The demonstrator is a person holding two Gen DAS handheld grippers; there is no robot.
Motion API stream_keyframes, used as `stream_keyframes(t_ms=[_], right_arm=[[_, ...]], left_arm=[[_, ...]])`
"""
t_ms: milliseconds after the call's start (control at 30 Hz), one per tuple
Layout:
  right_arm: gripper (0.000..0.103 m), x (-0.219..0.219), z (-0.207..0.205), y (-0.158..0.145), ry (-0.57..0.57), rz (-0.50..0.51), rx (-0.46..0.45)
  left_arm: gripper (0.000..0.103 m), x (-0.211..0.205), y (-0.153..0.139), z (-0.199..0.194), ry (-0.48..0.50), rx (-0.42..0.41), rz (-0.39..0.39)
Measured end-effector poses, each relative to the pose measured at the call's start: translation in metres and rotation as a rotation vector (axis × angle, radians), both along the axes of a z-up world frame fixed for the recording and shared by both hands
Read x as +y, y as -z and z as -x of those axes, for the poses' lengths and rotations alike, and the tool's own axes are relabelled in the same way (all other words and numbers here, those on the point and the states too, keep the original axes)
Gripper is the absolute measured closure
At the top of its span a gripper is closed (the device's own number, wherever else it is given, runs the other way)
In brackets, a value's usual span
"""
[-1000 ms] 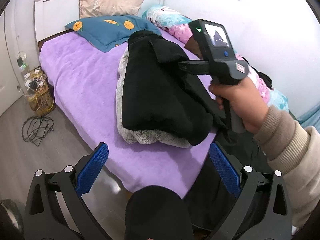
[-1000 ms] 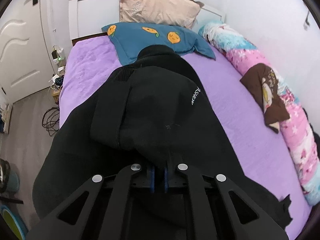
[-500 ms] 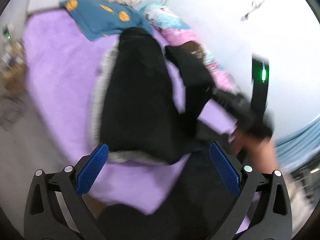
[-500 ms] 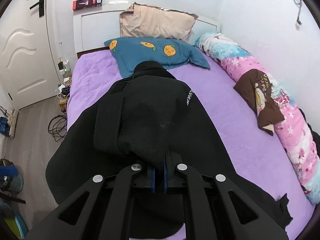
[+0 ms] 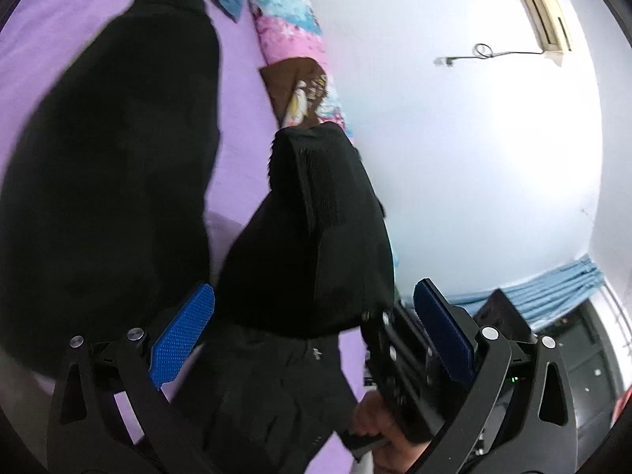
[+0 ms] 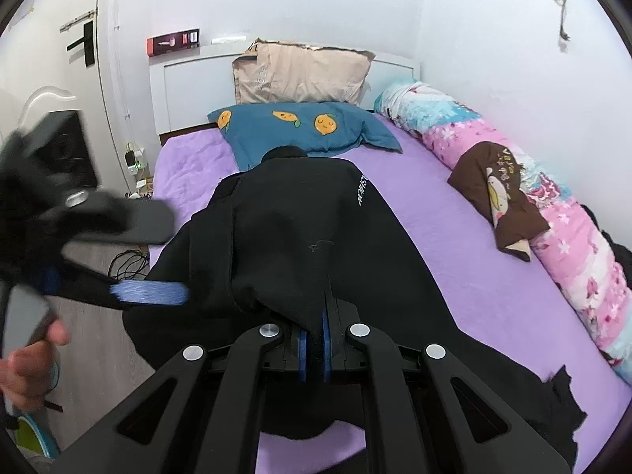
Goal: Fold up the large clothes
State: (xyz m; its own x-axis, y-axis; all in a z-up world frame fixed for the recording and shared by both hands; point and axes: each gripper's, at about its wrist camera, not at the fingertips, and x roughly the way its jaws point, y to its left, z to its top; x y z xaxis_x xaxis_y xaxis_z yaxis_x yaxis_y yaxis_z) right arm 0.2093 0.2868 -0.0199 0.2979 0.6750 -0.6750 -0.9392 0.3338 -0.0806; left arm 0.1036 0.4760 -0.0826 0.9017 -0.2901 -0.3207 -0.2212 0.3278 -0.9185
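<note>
A large black garment (image 6: 300,237) lies lengthwise on the purple bed (image 6: 454,256); it also shows in the left wrist view (image 5: 110,181). My right gripper (image 6: 312,335) is shut on a fold of the black garment and holds it raised near the bed's foot; in the left wrist view the held fold (image 5: 316,229) hangs from it. My left gripper (image 5: 312,335) is open and empty, just in front of that raised fold. It appears blurred at the left of the right wrist view (image 6: 118,276).
A blue pillow (image 6: 300,126) and a beige pillow (image 6: 300,71) lie at the bed's head. A rolled pink and blue quilt (image 6: 533,197) with a brown cloth (image 6: 497,201) runs along the right wall. Cables lie on the floor (image 6: 126,260) left of the bed.
My left gripper has swung right and in toward the right gripper and the raised fold. My right gripper has pulled the garment back toward the bed's foot, still shut on it.
</note>
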Motion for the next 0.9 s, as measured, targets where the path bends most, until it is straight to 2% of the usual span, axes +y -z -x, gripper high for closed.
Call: stream_keyframes(t_ms=[67,200,300,500,567,600,667,700,800,900], right_arm=[[0.098,-0.01,0.0,-0.003,0.007,-0.004,0.003],[0.098,-0.027,0.003,-0.008,0.007,-0.016,-0.002],[0.098,-0.038,0.006,-0.013,0.009,-0.024,-0.007],[0.098,-0.066,0.013,-0.021,0.024,-0.047,-0.011],[0.098,-0.08,0.014,-0.022,0.037,-0.056,-0.007],[0.098,-0.085,0.014,-0.022,0.043,-0.059,-0.007],[0.097,-0.099,0.014,-0.022,0.063,-0.068,-0.007],[0.097,-0.104,0.012,-0.022,0.071,-0.072,-0.001],[0.097,-0.126,0.007,-0.02,0.104,-0.087,0.011],[0.09,-0.151,0.002,-0.018,0.14,-0.114,0.038]], left_arm=[[0.006,-0.002,0.003,-0.011,0.004,0.006,0.012],[0.006,-0.004,0.007,-0.023,0.015,-0.031,0.084],[0.006,-0.007,0.006,-0.027,0.017,-0.033,0.102],[0.008,-0.021,-0.01,-0.039,0.06,-0.088,0.111],[0.026,-0.03,-0.017,-0.043,0.093,-0.115,0.119],[0.04,-0.034,-0.02,-0.047,0.112,-0.118,0.111],[0.056,-0.047,-0.031,-0.056,0.152,-0.089,0.044],[0.068,-0.054,-0.036,-0.059,0.162,-0.078,0.011],[0.086,-0.081,-0.051,-0.064,0.192,-0.076,-0.058],[0.095,-0.113,-0.069,-0.077,0.241,-0.08,-0.132]])
